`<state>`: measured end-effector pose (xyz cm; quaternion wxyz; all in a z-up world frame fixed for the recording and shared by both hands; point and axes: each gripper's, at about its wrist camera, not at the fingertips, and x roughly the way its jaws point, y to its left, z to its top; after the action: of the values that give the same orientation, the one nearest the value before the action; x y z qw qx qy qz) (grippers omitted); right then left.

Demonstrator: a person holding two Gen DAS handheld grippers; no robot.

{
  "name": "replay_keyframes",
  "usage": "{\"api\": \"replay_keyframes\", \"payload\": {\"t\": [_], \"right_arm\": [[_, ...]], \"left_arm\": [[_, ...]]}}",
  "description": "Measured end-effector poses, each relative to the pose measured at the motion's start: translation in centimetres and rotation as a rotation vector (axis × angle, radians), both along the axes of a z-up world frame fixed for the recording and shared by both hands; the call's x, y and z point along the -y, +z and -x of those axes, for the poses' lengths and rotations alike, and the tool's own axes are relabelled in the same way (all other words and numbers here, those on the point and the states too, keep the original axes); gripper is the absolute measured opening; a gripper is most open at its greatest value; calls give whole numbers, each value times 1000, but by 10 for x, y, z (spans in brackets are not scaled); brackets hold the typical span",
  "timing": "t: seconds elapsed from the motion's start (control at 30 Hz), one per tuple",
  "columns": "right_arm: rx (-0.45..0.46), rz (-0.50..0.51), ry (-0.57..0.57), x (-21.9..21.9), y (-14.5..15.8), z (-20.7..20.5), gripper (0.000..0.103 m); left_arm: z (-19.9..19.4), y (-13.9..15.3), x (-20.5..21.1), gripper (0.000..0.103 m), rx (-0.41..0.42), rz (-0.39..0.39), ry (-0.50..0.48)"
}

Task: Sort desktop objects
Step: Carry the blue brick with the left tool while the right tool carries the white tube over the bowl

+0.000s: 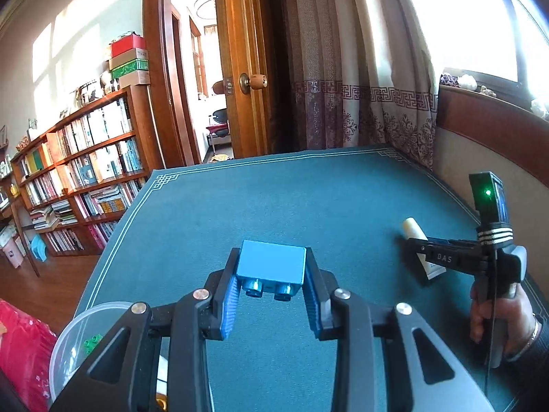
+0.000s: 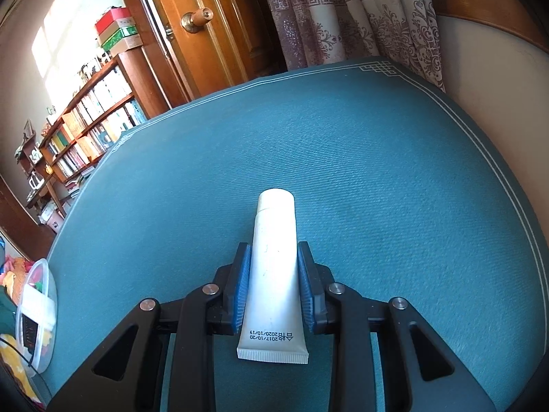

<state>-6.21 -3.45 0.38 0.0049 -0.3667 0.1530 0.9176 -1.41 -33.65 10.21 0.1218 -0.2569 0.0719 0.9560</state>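
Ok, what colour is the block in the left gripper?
Light blue block, clearest in the left wrist view.

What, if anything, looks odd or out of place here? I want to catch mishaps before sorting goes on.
Nothing stands out. The left gripper holds a blue block, studs toward the camera; the right gripper clamps a white tube squarely. No spill shows on the green mat, and the clear tub stands upright.

The block sits between the left tool's fingers, above the bench; the tube lies between the right tool's fingers, cap pointing away — well right of the block. A tub stands at the bench's near-left edge.
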Motion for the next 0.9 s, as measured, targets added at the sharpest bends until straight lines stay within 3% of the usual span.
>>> {"api": "replay_keyframes", "payload": {"t": [0.23, 0.63, 0.9], "right_arm": [[-45, 27, 71, 37, 16, -23, 29], [-147, 58, 317, 144, 60, -49, 29], [-174, 62, 454, 204, 76, -62, 29]], "left_arm": [[-12, -3, 36, 37, 4, -11, 35], [-35, -3, 89, 37, 4, -53, 100], [-45, -3, 143, 37, 19, -135, 181]]}}
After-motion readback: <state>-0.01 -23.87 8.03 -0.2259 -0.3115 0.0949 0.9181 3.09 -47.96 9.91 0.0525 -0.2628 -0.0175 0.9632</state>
